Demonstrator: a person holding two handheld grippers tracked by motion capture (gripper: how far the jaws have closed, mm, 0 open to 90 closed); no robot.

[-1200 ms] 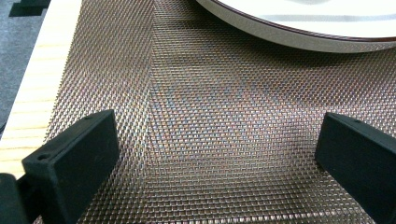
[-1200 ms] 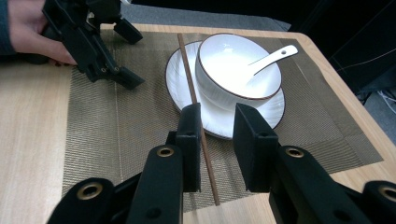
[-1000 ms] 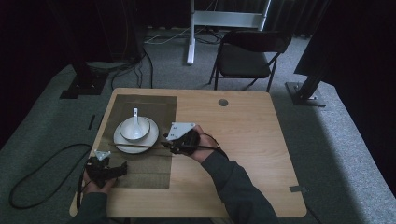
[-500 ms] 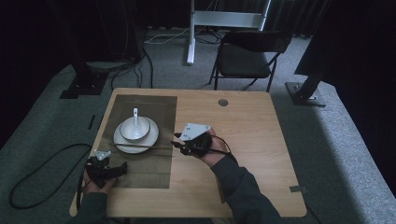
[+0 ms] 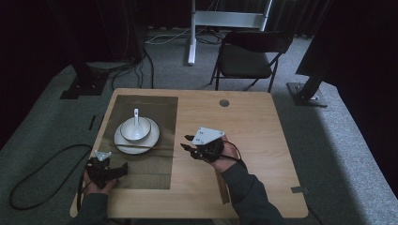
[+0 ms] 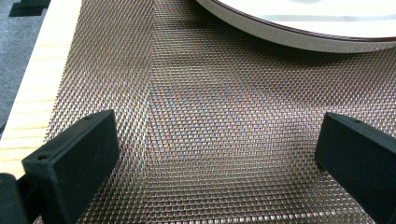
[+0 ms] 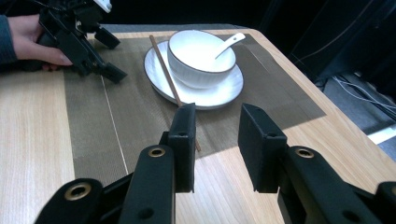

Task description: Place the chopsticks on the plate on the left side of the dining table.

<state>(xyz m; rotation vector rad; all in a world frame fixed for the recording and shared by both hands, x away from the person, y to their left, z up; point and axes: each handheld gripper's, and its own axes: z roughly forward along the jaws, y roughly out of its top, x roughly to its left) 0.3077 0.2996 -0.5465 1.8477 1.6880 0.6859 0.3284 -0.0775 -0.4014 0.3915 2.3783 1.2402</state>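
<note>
A white bowl [image 5: 135,129] with a white spoon [image 5: 136,115] stands on a white plate [image 5: 123,144] on the dark woven placemat [image 5: 150,168]. Chopsticks [image 5: 141,147] lie across the plate's near rim. My right gripper [image 5: 187,142] hovers over bare wood just right of the mat, pointing at the plate. Its jaws have just been opening and nothing is between them; in the right gripper view [image 7: 217,116] the chopsticks [image 7: 166,70] end just left of its jaws. My left gripper [image 5: 121,169] rests open on the mat, below the plate [image 6: 299,39], with nothing between its jaws [image 6: 219,123].
The wooden table [image 5: 253,140] is bare on its right half, with a round cable hole [image 5: 224,102] near the far edge. A folding chair [image 5: 248,58] stands beyond the table. A cable [image 5: 42,173] loops on the floor at the left.
My right gripper has drawn back to the right, away from the plate and the chopsticks' end, and its jaws stand wider. The left gripper has not moved.
</note>
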